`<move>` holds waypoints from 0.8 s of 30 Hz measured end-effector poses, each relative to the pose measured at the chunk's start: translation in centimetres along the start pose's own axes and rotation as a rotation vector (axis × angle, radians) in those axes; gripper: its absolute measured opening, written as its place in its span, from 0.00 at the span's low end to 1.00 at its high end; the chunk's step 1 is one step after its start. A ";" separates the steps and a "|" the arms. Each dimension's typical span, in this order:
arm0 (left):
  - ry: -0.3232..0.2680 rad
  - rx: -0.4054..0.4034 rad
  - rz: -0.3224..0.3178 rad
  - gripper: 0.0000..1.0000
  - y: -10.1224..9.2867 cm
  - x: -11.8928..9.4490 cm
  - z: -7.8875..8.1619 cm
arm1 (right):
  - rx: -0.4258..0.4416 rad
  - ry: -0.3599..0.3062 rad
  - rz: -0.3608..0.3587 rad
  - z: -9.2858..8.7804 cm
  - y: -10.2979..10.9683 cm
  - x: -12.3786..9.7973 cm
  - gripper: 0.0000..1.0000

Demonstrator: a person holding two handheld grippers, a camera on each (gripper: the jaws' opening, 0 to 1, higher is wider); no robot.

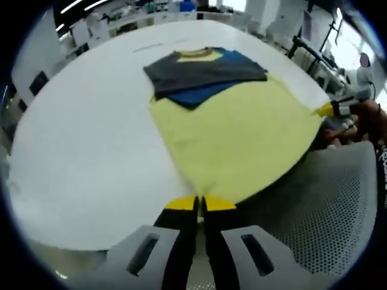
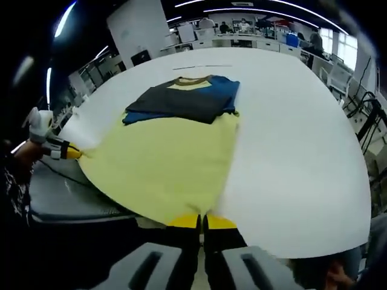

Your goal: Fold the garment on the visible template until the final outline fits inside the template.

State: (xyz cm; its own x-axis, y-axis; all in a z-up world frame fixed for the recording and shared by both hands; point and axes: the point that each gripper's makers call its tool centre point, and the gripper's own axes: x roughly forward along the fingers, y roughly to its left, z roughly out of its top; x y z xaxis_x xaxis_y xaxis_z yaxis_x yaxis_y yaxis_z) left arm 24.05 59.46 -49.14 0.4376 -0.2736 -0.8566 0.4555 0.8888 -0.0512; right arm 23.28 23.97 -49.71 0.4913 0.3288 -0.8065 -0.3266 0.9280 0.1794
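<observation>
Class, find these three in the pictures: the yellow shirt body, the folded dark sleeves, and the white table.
yellow shirt body point(image 1: 233, 130), left gripper view, middle of the yellow cloth.
folded dark sleeves point(image 2: 178, 101), right gripper view, grey panel folded across the chest.
white table point(image 2: 290, 121), right gripper view, bare top.

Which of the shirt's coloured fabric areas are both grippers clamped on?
The yellow body panel; the left gripper and right gripper pinch its hem, while the grey and blue sleeves lie folded far away.
</observation>
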 end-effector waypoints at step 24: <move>-0.233 0.032 0.077 0.00 3.8 -2.0 10.0 | -0.110 -0.186 -0.033 10.9 -1.7 -0.7 0.00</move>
State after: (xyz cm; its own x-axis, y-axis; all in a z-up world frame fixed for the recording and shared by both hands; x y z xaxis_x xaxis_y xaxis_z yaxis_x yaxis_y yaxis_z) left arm 32.64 59.76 -42.48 0.6376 -0.2861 -0.7153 0.4361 0.8994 0.0290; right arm 32.29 24.08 -43.35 0.6404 0.3346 -0.6913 -0.3890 0.9174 0.0837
